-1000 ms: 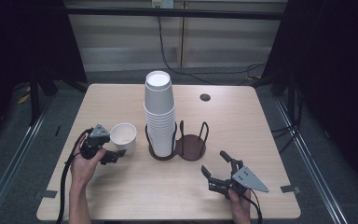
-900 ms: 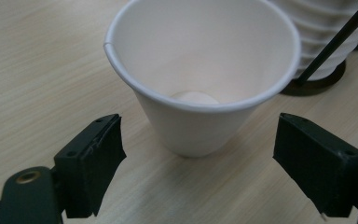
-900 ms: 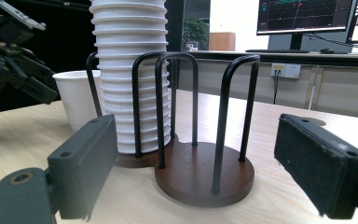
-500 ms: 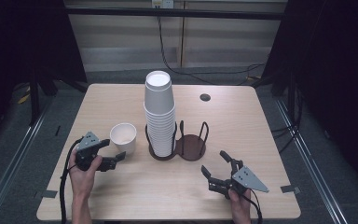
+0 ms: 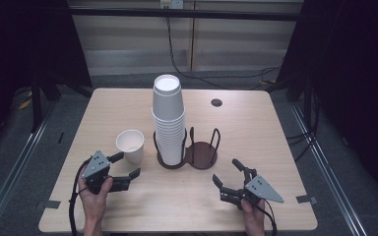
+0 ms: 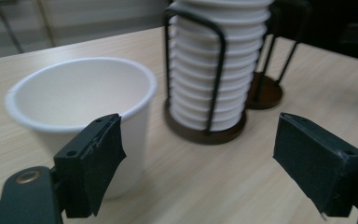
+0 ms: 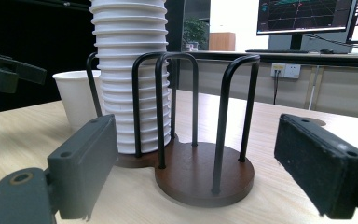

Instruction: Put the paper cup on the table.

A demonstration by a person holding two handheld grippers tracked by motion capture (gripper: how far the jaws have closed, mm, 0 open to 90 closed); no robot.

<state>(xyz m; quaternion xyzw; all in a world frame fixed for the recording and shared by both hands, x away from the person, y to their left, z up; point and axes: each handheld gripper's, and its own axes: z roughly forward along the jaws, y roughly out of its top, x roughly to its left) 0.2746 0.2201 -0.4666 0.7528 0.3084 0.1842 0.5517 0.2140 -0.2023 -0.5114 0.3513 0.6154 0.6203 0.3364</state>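
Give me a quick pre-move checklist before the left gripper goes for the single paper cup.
1. Left gripper open: ok, jaws spread wide.
2. Paper cup upright on the table: ok.
3. Cup between the jaws: not ok, it sits beside one jaw, off-centre in the left gripper view.
4. Gap between cup and cup stack: ok, they stand apart.
5. Holder's free ring empty: ok.
6. Right gripper out of the way: ok, open, near the table's front edge.

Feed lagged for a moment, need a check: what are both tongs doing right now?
Left tongs: open, holding nothing, just beside the single paper cup.
Right tongs: open, holding nothing, facing the empty ring of the cup holder.
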